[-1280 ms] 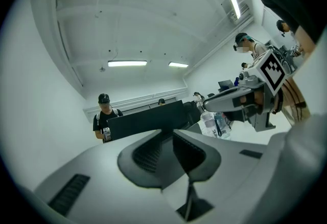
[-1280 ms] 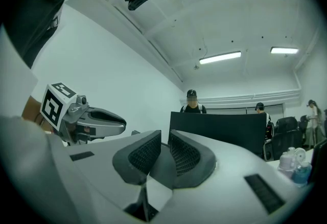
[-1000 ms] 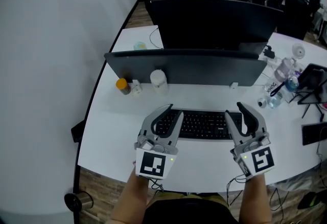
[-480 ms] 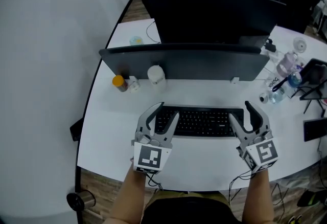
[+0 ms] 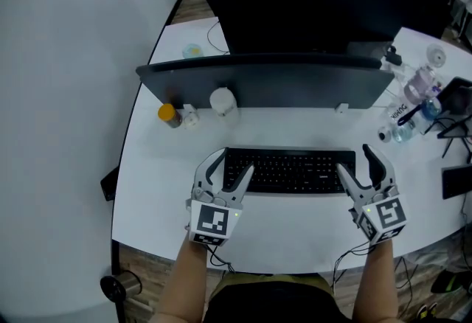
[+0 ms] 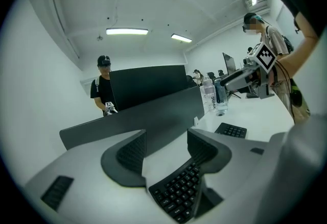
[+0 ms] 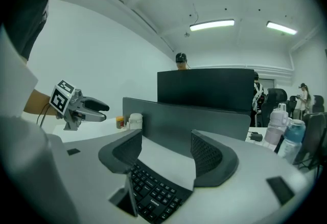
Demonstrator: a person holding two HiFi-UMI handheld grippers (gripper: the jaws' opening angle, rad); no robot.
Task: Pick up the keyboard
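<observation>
Keyboard ends lie low between your jaws. The left end is under your left claw and the right end under your right claw. Both claws have just been opening; they stand spread and pinch nothing. Expect a stiff, light, flat slab with smooth plastic edges that may slip. Take it at both short ends and squeeze evenly so it stays level.

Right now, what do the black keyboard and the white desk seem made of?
The flat black keyboard looks like matt plastic: dull moulded keys, no shine. The curved white desk looks like smooth laminate, evenly white with a faint sheen; its core can't be told.
</observation>
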